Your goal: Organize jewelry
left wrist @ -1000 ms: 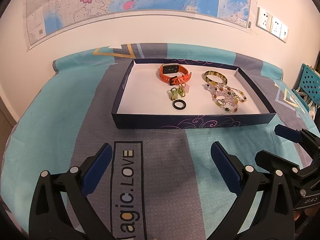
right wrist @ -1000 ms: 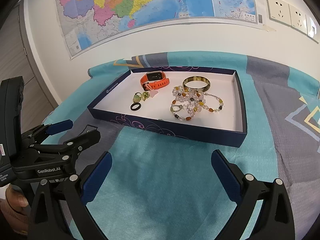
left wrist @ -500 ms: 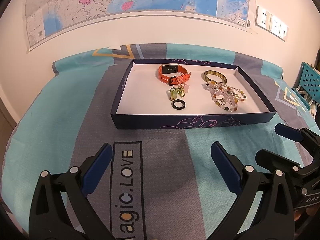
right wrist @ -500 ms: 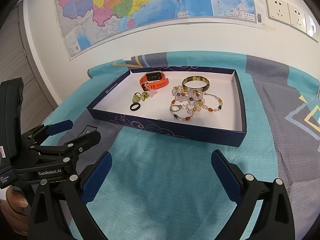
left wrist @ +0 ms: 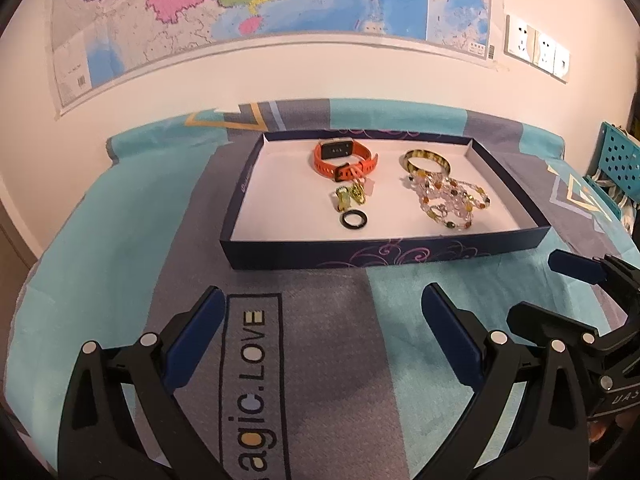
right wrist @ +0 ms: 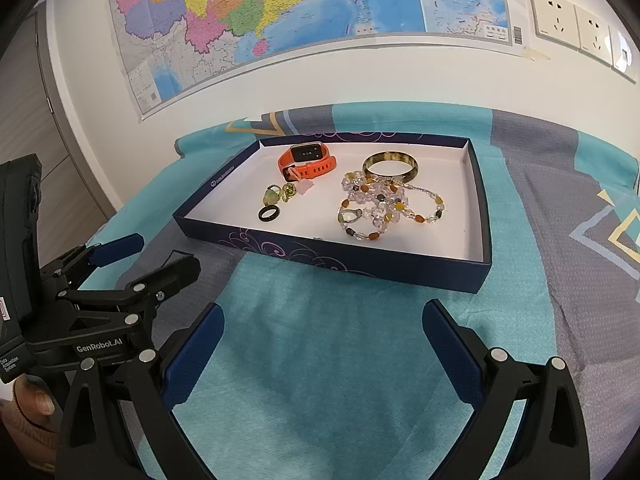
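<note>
A shallow dark-blue box (left wrist: 384,254) (right wrist: 336,256) with a white floor lies on the table. In it are an orange watch (left wrist: 345,159) (right wrist: 307,162), a brown bangle (left wrist: 426,160) (right wrist: 391,165), a pile of beaded bracelets (left wrist: 450,202) (right wrist: 386,208), green-gold earrings (left wrist: 352,196) (right wrist: 280,194) and a black ring (left wrist: 354,220) (right wrist: 268,213). My left gripper (left wrist: 320,332) (right wrist: 148,256) is open and empty, short of the box's front wall. My right gripper (right wrist: 320,340) (left wrist: 536,284) is open and empty beside it.
A teal and grey cloth (left wrist: 320,360) (right wrist: 320,360) printed with "agic.LOVE" covers the table. A map (left wrist: 256,4) hangs on the wall behind, with sockets (left wrist: 536,50) to its right. A teal basket (left wrist: 618,168) stands at the far right.
</note>
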Tool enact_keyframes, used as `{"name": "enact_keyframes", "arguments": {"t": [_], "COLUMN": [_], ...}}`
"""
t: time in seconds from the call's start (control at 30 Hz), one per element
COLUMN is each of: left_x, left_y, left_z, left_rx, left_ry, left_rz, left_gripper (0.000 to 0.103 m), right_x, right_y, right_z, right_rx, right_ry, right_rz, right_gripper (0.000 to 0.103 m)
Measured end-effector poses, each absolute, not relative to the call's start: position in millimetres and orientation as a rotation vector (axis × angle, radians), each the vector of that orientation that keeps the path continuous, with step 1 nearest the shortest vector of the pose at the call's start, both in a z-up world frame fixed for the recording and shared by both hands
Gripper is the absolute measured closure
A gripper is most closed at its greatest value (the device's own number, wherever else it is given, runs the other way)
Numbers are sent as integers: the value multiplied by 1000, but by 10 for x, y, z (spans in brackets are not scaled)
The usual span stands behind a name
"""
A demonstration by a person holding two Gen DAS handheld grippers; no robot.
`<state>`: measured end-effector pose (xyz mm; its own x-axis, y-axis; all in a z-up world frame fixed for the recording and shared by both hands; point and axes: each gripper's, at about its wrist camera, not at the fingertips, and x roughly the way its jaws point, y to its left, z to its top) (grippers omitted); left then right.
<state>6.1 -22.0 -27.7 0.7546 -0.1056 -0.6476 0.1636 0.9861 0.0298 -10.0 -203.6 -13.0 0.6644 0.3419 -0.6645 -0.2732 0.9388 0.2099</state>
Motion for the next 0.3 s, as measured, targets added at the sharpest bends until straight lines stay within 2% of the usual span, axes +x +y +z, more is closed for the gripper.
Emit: {"name": "enact_keyframes", "arguments": {"t": [0.3], "left_x": [200], "left_y": [17], "left_z": [-379], "left_rx": [27], "left_ry": [792], "left_rz": [-144], "left_gripper": [6], "right_x": [-43], "right_y": [-2573], "right_z": [-162], "right_rx": [15], "right_ry": [800], "right_rz": [279], "right_gripper": [7]}}
